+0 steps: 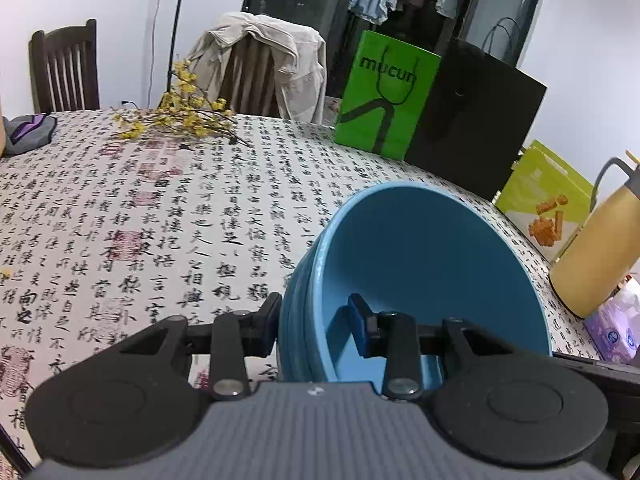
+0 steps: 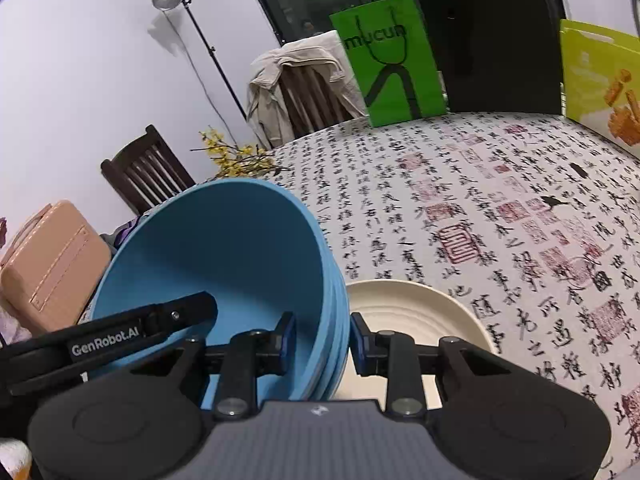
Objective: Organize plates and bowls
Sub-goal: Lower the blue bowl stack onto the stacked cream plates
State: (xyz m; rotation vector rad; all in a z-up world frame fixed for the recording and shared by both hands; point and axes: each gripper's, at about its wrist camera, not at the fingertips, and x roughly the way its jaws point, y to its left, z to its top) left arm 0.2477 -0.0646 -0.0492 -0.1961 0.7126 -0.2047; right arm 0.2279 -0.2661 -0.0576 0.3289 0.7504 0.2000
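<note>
Carrying blue bowl stack (image 1: 424,264) | left gripper (image 1: 316,322), right gripper (image 2: 322,340) each pinch opposite walls | keep level, lower centred onto cream plate (image 2: 420,312)

The cream plate (image 2: 420,312) was half hidden behind the blue bowl (image 2: 224,264) and the right gripper (image 2: 322,340). The yellow flask (image 1: 600,248) got cut off at the left view's edge, and the bowl's underside wasn't visible anywhere.

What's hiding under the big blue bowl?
A cream ribbed plate peeks out beside and below the blue bowl in the right wrist view. Whatever lies directly beneath the bowl is covered.
</note>
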